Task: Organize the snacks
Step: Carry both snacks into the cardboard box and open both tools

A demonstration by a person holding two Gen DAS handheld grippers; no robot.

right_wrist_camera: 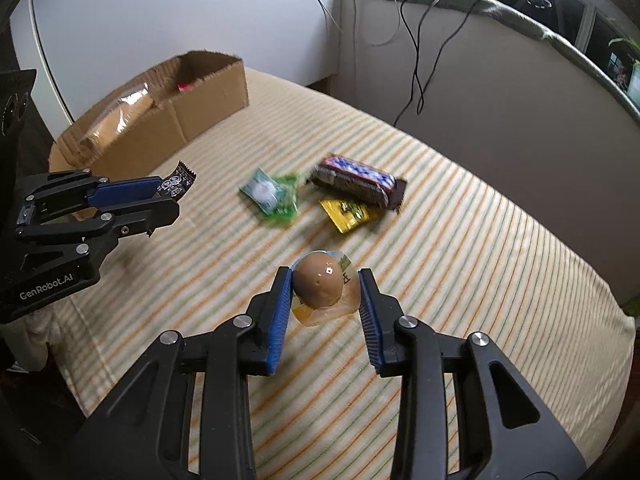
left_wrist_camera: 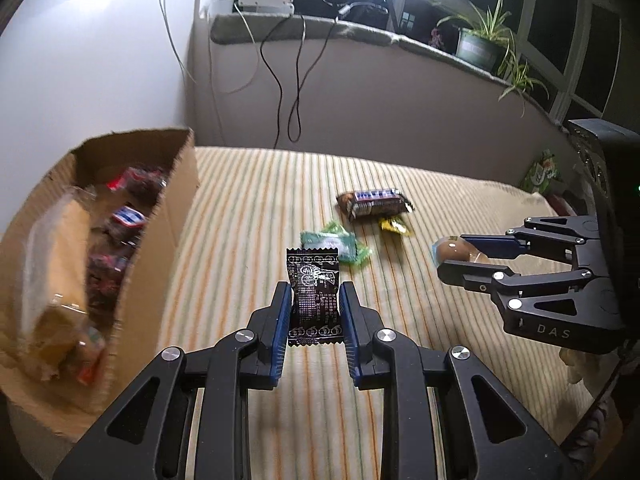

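Note:
My left gripper (left_wrist_camera: 315, 294) is shut on a black printed snack packet (left_wrist_camera: 315, 298), held upright above the striped cloth; it also shows in the right wrist view (right_wrist_camera: 170, 196) beside the cardboard box. My right gripper (right_wrist_camera: 325, 282) is shut on a brown egg in a clear wrapper (right_wrist_camera: 320, 285), lifted over the cloth; it also shows in the left wrist view (left_wrist_camera: 456, 258). A cardboard box (left_wrist_camera: 120, 280) with several snacks inside stands at the left. A Snickers bar (right_wrist_camera: 358, 184), a green packet (right_wrist_camera: 272, 196) and a yellow packet (right_wrist_camera: 348, 214) lie on the cloth.
The striped cloth (right_wrist_camera: 480, 264) covers the table. A low wall with dangling cables (left_wrist_camera: 296, 80) runs behind it. Potted plants (left_wrist_camera: 484, 40) and a white device (left_wrist_camera: 264, 0) sit on the ledge. A green bag (left_wrist_camera: 542, 174) lies at the far right edge.

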